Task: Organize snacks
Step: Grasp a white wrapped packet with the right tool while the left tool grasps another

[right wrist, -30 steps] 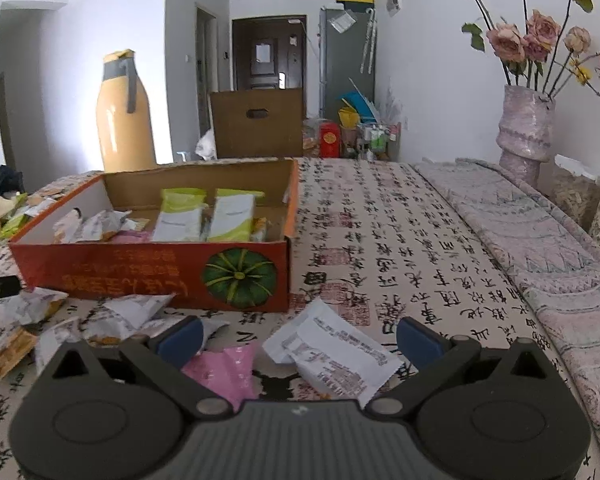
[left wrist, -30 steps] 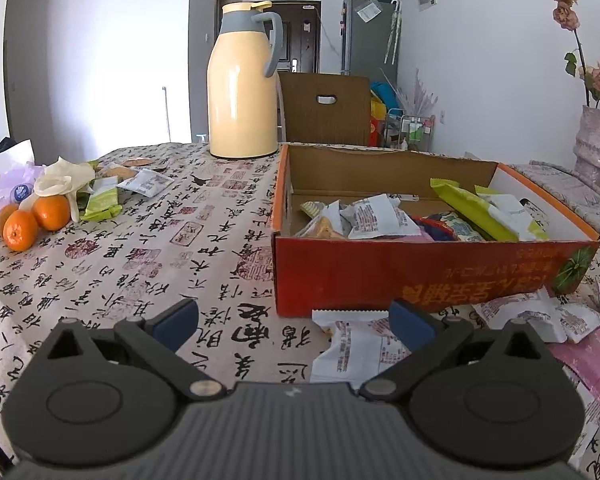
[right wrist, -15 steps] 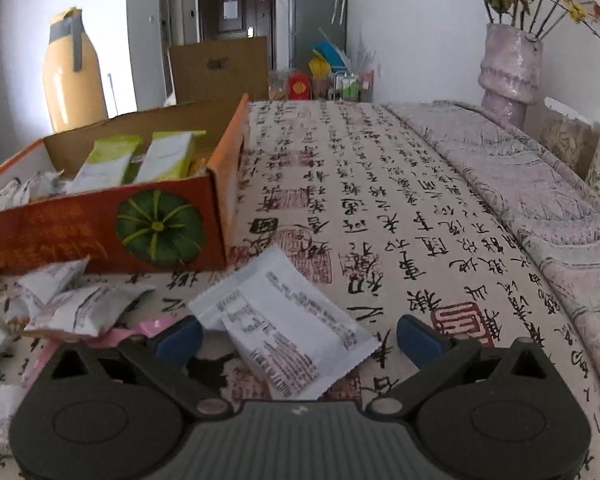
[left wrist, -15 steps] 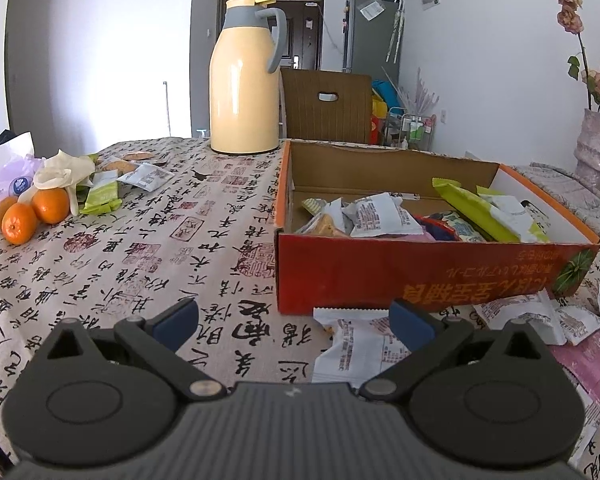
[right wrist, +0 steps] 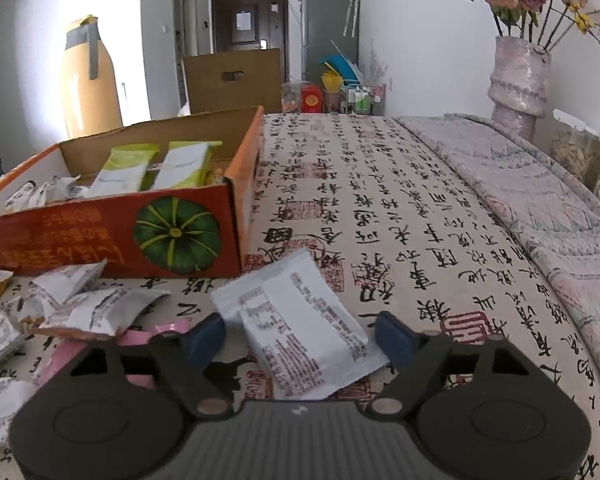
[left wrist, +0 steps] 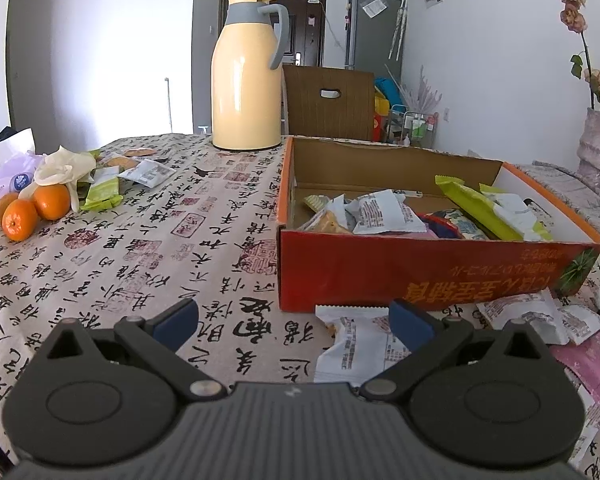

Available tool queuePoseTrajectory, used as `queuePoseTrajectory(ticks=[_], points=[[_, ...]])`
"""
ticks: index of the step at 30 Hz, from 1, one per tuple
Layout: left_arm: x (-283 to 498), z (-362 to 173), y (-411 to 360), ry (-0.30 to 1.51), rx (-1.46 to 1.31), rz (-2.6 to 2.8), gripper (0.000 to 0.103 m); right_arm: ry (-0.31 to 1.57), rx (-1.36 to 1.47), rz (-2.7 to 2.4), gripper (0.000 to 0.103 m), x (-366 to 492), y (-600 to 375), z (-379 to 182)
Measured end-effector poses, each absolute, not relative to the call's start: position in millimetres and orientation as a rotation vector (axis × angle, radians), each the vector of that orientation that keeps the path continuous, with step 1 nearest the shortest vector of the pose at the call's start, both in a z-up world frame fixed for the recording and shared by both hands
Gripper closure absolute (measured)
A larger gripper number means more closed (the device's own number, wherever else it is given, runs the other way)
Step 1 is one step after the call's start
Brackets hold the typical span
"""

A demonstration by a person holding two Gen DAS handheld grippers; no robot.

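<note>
**Snacks partly in the box, many still loose in front of it**

The red cardboard box [left wrist: 420,276] stands on the worktop [left wrist: 148,248] and already holds several packets, among them green ones [right wrist: 124,170] leaning at its far wall. So part of the sorting seems done. Much is left: a group of white and pink packets [right wrist: 96,312] lies loose on the cloth just in front of the box.

The right tool [right wrist: 300,334] has just been closing its jaws around a white packet [right wrist: 296,320], which lies between them near the box's front corner. The pads do not yet press on it, as far as I can see.

The left tool [left wrist: 294,320] is wide open and holds nothing; another white packet [left wrist: 356,344] lies beside its right finger, in front of the box.

More packets [left wrist: 144,172] lie near the oranges [left wrist: 32,208] at the worktop's far left edge.
</note>
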State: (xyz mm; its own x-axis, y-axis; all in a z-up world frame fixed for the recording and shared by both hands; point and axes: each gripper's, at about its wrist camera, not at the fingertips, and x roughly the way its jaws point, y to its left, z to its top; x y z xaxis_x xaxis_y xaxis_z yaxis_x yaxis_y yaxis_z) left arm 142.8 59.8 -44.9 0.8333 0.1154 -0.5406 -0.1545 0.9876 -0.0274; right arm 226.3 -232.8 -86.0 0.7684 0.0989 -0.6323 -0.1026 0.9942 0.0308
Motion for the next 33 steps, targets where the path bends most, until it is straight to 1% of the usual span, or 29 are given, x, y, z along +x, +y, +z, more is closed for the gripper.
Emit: queuePoseTrajectory(ticks=[2,6,8,17,25,33], points=[[143,-45,60,0.568,-0.073,0.14,0.0,0.677,-0.004,0.114,0.049,224,-232,-85],[143,-45,60,0.566,-0.074,0.141,0.0,0.667,0.004,0.116,0.056,223,-232,-83],[143,-45,60,0.566,-0.076,0.142,0.0,0.658,0.006,0.116,0.057,221,-233,-82],[145,-41,68,0.608,-0.119,0.136,0.0,0.548,-0.006,0.085,0.057,206,-234,-73],[145,-31,72,0.663,-0.127,0.133,0.0,0.52,0.004,0.088,0.057,203,-235,-71],[165,-37,52,0.75,-0.095,0.115,0.0,0.489,0.032,0.089,0.057,198,-240,-70]])
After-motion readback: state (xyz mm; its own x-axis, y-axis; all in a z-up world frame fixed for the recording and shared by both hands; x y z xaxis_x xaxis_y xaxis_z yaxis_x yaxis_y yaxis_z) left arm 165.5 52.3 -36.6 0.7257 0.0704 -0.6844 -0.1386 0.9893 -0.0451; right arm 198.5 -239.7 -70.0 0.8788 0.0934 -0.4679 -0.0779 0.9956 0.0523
